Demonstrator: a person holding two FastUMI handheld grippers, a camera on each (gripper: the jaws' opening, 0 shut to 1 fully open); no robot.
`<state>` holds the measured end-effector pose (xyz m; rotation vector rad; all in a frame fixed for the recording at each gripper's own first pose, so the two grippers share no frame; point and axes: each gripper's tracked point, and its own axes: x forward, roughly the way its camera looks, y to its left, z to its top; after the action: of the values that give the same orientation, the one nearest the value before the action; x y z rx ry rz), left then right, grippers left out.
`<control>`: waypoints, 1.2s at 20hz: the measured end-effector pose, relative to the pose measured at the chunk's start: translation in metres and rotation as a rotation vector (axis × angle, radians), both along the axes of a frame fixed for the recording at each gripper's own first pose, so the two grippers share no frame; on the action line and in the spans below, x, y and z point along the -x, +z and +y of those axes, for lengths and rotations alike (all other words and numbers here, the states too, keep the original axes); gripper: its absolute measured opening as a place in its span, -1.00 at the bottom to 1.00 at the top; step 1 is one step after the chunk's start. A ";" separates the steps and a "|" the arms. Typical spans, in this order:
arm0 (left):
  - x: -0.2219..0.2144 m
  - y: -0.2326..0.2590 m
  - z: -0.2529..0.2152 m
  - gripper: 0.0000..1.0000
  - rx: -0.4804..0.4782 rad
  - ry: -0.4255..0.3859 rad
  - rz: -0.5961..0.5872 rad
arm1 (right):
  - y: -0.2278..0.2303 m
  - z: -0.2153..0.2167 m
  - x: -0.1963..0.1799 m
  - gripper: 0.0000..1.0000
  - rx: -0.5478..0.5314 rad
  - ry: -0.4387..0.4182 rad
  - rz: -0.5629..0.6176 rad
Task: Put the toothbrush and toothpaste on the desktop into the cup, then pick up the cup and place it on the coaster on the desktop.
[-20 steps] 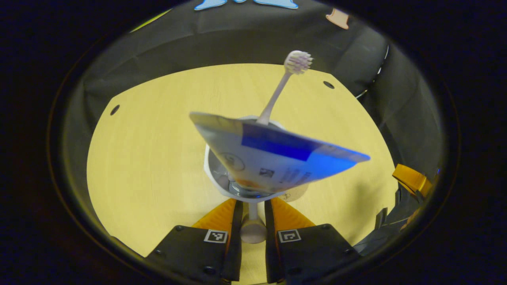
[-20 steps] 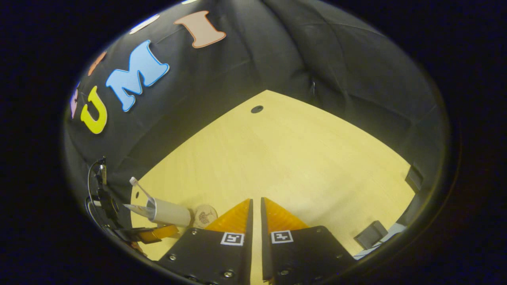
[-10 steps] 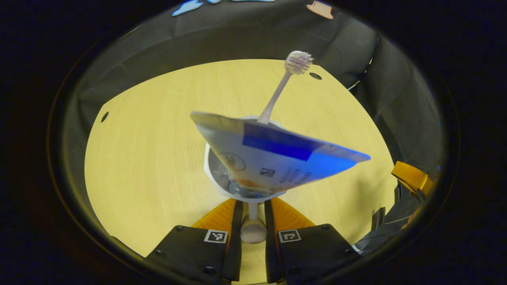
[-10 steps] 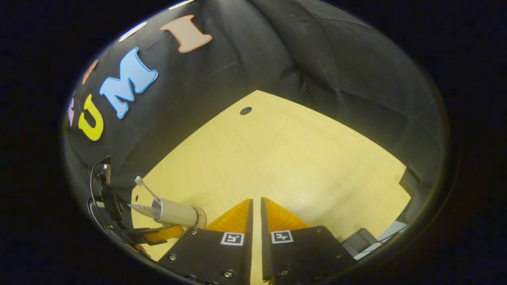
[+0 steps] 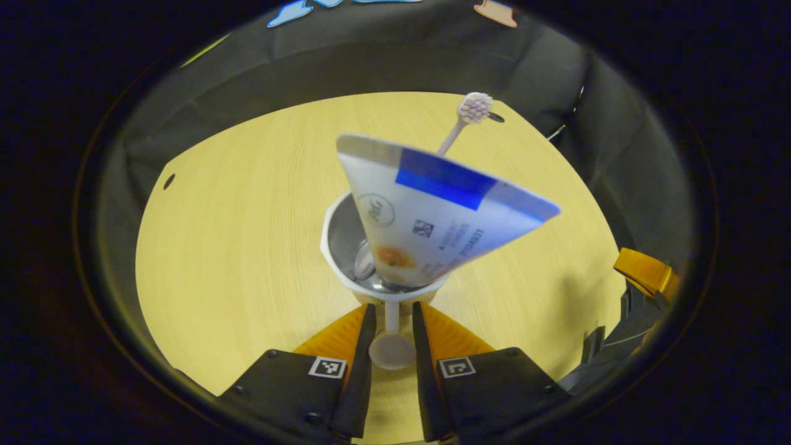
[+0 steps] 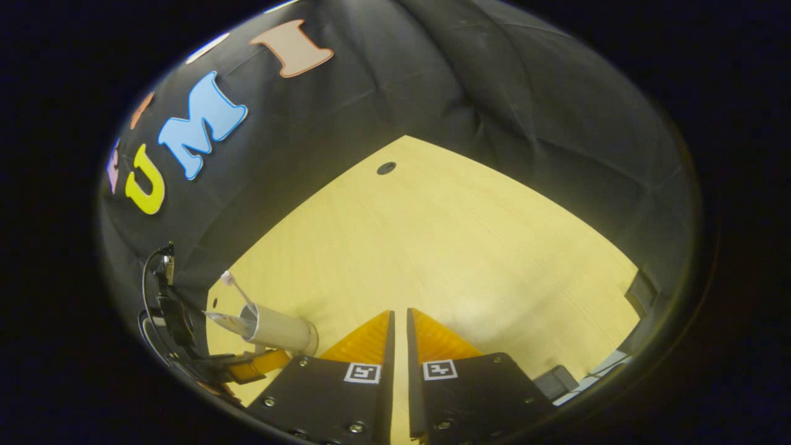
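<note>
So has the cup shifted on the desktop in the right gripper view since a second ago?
Yes. The cup now covers the coaster that lay bare beside it, with the left gripper at its handle.

The white and blue toothpaste tube (image 5: 432,216) carries small print, a round logo and a square code, all too blurred to read. Square black-and-white markers (image 5: 327,367) sit on the black gripper bodies.

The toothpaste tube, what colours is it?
The toothpaste tube is white with a blue band, clearest in the left gripper view.
</note>
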<state>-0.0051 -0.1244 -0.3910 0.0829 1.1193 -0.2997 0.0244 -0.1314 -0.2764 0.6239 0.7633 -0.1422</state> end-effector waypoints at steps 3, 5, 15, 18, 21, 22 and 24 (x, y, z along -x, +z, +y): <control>0.010 0.014 0.008 -0.12 0.017 0.017 -0.039 | 0.005 0.012 -0.002 -0.79 0.016 0.039 -0.015; 0.017 0.029 0.016 -0.16 0.049 0.029 -0.082 | 0.013 0.021 -0.005 -0.79 0.029 0.062 -0.037; 0.021 0.205 0.090 0.02 0.156 0.098 -0.570 | 0.126 0.086 -0.025 -0.79 0.134 0.142 -0.323; 0.011 0.275 0.127 0.15 0.154 0.150 -0.722 | 0.179 0.105 -0.029 -0.79 0.129 0.135 -0.431; 0.004 0.336 0.158 0.02 0.171 0.189 -0.839 | 0.229 0.116 -0.030 -0.79 0.145 0.128 -0.536; -0.001 0.351 0.166 0.02 0.171 0.198 -0.880 | 0.248 0.119 -0.032 -0.79 0.172 0.126 -0.580; -0.004 0.381 0.183 0.01 0.161 0.210 -0.956 | 0.279 0.127 -0.037 -0.79 0.226 0.131 -0.648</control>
<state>-0.0007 0.0585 -0.0103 -0.0369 0.1492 -0.1259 0.0616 -0.0049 0.0028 0.3661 0.1543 0.0942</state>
